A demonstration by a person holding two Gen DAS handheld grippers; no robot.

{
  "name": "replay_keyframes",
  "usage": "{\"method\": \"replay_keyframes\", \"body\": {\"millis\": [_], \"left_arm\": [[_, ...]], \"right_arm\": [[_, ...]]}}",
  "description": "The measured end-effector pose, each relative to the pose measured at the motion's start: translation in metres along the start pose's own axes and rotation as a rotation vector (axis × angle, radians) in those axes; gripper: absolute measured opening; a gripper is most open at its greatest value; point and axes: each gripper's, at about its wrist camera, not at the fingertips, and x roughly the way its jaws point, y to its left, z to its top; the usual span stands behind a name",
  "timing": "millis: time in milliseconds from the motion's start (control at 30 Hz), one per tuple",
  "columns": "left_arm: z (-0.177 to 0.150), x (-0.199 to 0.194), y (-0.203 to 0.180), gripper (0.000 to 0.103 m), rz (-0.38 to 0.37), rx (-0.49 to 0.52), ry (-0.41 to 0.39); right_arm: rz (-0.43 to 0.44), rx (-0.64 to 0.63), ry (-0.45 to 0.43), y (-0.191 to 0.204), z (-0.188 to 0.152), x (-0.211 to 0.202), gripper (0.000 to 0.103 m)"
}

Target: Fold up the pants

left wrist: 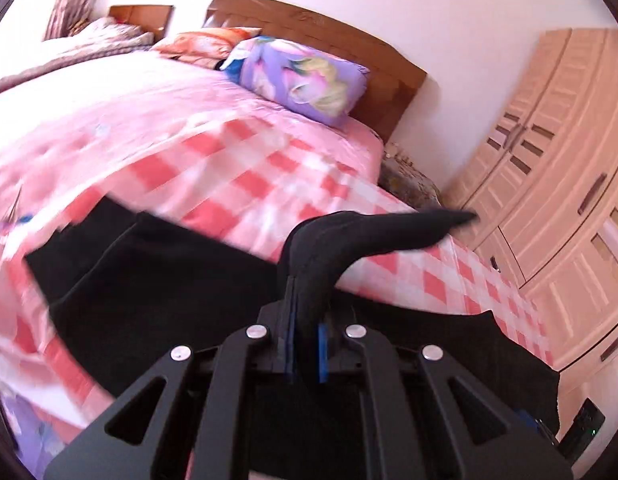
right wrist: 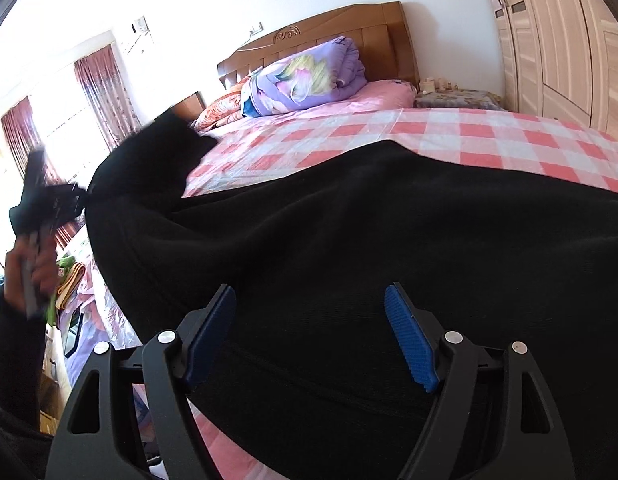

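Black pants lie spread on a pink checked bed cover. My left gripper is shut on a bunched end of the pants, which curls up and to the right above the bed. In the right wrist view the pants fill the middle of the frame. My right gripper is open just above the black cloth, with its blue pads wide apart. The left gripper shows at the far left, lifting the pants' end.
A purple floral quilt bundle and an orange pillow lie by the wooden headboard. A pale wardrobe stands to the right of the bed. A covered nightstand sits beside it. Curtained windows are at the left.
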Motion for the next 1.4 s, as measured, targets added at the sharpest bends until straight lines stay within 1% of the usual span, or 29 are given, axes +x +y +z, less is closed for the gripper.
{"method": "replay_keyframes", "body": {"millis": [67,100,133,167,233,267,300,333,367,433,467,500,533,633,700,767,867,933,967,1000,1033,1133,1200,1233,1267,1300,1333,1367,1400], "left_arm": [[-0.03,-0.001,0.048,0.008,0.037,-0.07,0.05],[-0.045,0.003,0.065,0.009,0.037,-0.109,0.089],[-0.061,0.012,0.086,0.011,0.012,-0.164,0.136],[-0.07,0.012,0.094,0.013,-0.032,-0.181,0.12],[-0.071,0.01,0.093,0.021,-0.063,-0.16,0.096],[-0.067,0.007,0.087,0.044,-0.069,-0.136,0.095],[-0.065,0.003,0.082,0.073,-0.056,-0.112,0.09],[-0.063,0.001,0.073,0.079,-0.011,-0.07,0.087],[-0.061,-0.004,0.059,0.081,0.082,0.014,0.078],[-0.063,-0.01,0.03,0.081,0.216,0.185,0.052],[-0.066,-0.02,0.01,0.081,0.25,0.297,0.017],[-0.068,-0.026,-0.006,0.081,0.251,0.354,0.001],[-0.07,-0.031,-0.025,0.081,0.252,0.449,-0.019],[-0.074,-0.02,-0.062,0.083,0.301,0.663,-0.028],[-0.077,0.015,-0.076,0.083,0.354,0.819,0.073],[-0.083,0.042,-0.076,0.081,0.369,0.937,0.188],[-0.079,0.053,-0.066,0.08,0.322,0.965,0.248],[-0.07,0.062,-0.061,0.072,0.31,0.961,0.274],[-0.067,0.067,-0.058,0.051,0.272,0.952,0.305],[-0.065,0.068,-0.057,0.023,0.214,0.923,0.325],[-0.061,0.066,-0.054,0.019,0.172,0.878,0.323],[-0.038,0.037,-0.039,0.017,0.032,0.634,0.226],[-0.016,0.007,0.0,0.017,-0.106,0.342,0.111],[-0.008,-0.011,0.031,0.017,-0.178,0.158,0.026],[-0.007,-0.02,0.051,0.017,-0.218,0.048,-0.023],[-0.008,-0.029,0.076,0.017,-0.237,-0.067,-0.075],[-0.01,-0.034,0.097,0.017,-0.228,-0.153,-0.111],[-0.014,-0.035,0.117,0.017,-0.2,-0.228,-0.123],[-0.017,-0.031,0.133,0.017,-0.185,-0.283,-0.109]], "right_arm": [[0.009,0.001,0.01,0.005,0.001,0.003,0.075],[0.007,-0.011,0.016,0.009,0.002,0.004,0.075],[0.004,-0.024,0.019,0.012,0.002,0.004,0.075],[0.001,-0.039,0.023,0.015,0.002,0.004,0.076],[-0.007,-0.059,0.024,0.019,0.002,0.002,0.079],[-0.009,-0.059,0.022,0.019,0.002,0.002,0.079],[-0.006,-0.057,0.022,0.019,0.002,0.002,0.079],[0.008,-0.051,0.023,0.019,0.003,0.002,0.079],[0.022,-0.045,0.024,0.02,0.004,0.002,0.079],[0.082,-0.043,0.033,0.027,0.01,0.007,0.079],[0.106,-0.05,0.036,0.032,0.014,0.009,0.079],[0.129,-0.055,0.039,0.037,0.018,0.012,0.079],[0.153,-0.058,0.039,0.043,0.024,0.017,0.079],[0.183,-0.066,0.032,0.058,0.036,0.026,0.079],[0.196,-0.077,0.03,0.068,0.04,0.028,0.079],[0.193,-0.094,0.027,0.072,0.04,0.026,0.079],[0.181,-0.087,0.034,0.07,0.04,0.029,0.079],[0.184,-0.076,0.051,0.068,0.04,0.035,0.079],[0.188,-0.082,0.06,0.069,0.042,0.039,0.079],[0.194,-0.094,0.065,0.071,0.044,0.042,0.079],[0.202,-0.114,0.07,0.074,0.048,0.044,0.079],[0.213,-0.208,0.071,0.086,0.07,0.057,0.079],[0.213,-0.286,0.091,0.095,0.087,0.073,0.079],[0.221,-0.337,0.12,0.101,0.097,0.087,0.078],[0.222,-0.375,0.137,0.106,0.102,0.097,0.076],[0.225,-0.423,0.162,0.113,0.105,0.109,0.072],[0.242,-0.483,0.213,0.123,0.109,0.127,0.068],[0.258,-0.52,0.245,0.129,0.109,0.138,0.065],[0.27,-0.553,0.273,0.135,0.105,0.148,0.062]]}}
